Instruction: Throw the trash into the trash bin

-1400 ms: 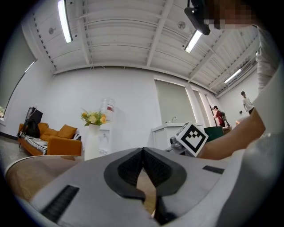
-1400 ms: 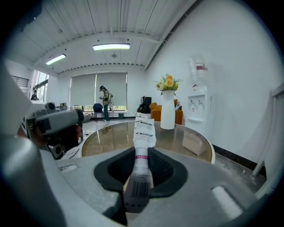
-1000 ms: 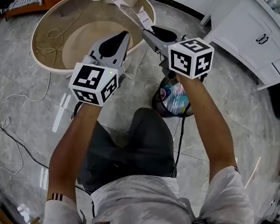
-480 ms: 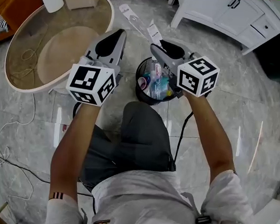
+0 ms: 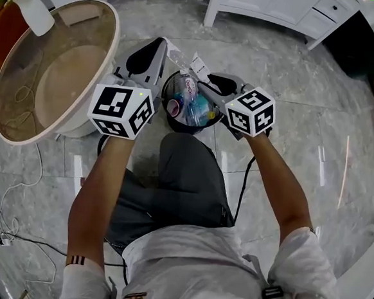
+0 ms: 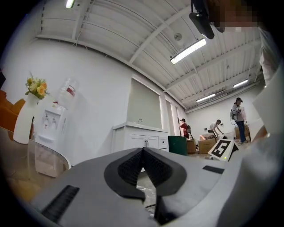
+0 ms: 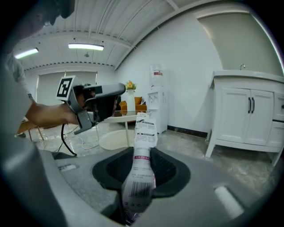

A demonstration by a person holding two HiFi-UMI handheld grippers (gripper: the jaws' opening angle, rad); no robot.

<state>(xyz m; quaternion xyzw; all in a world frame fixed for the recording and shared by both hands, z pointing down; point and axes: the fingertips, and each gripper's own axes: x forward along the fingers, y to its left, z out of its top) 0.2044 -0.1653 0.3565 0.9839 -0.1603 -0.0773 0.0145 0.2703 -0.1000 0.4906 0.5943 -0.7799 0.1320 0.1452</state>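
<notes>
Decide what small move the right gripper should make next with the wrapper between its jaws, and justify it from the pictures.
Probably open the right gripper wider so the wrapper drops. Its jaws have just been opening with the wrapper between them, and in the head view its tips appear to sit above the trash bin, which already holds other rubbish.

Floor: glossy grey marbled tiles (image 5: 307,90).
Walls: plain white (image 6: 93,84).
Ceiling: white, ribbed, lit by long strip lights (image 6: 188,51).
Furniture: white cabinet (image 5: 262,10); round glass table (image 5: 50,83); water dispenser (image 7: 156,104) against the wall.
</notes>
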